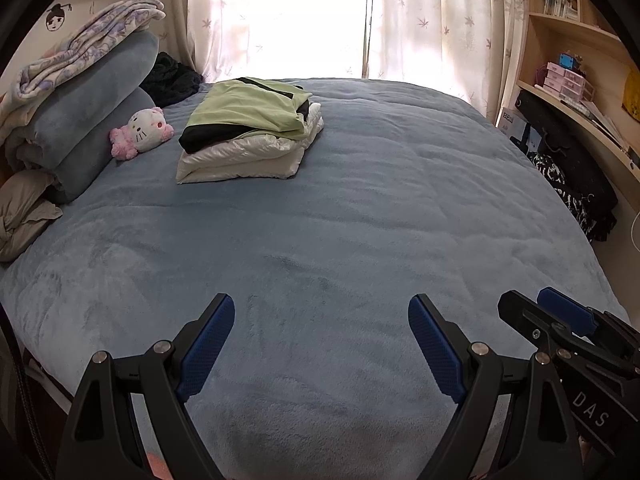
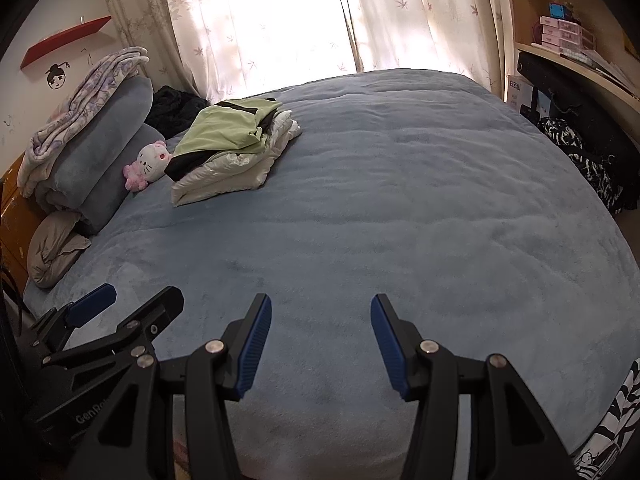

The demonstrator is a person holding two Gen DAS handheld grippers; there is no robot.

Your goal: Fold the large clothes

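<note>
Left gripper (image 1: 321, 340): jaws wide apart, nothing between them, hanging over the near edge of the bed, not touching it. Right gripper (image 2: 321, 340): jaws apart but narrower than the left's, also empty, above the same near edge. The two sit side by side, each visible in the other's view.

Bed (image 1: 360, 220) covered with a blue fleece blanket, mostly bare in the middle. Far left on it: stack of folded clothes (image 1: 248, 128), light green garment with black trim on top, shiny white padded one underneath. Just left of the stack, a pink-and-white plush cat (image 1: 142, 132) leaning on rolled blue bedding (image 1: 92, 120) with a floral blanket on top.

Behind: bright window with leaf-print curtains (image 1: 420, 20). Right side, wooden shelves (image 1: 568, 40) with books and small boxes.
</note>
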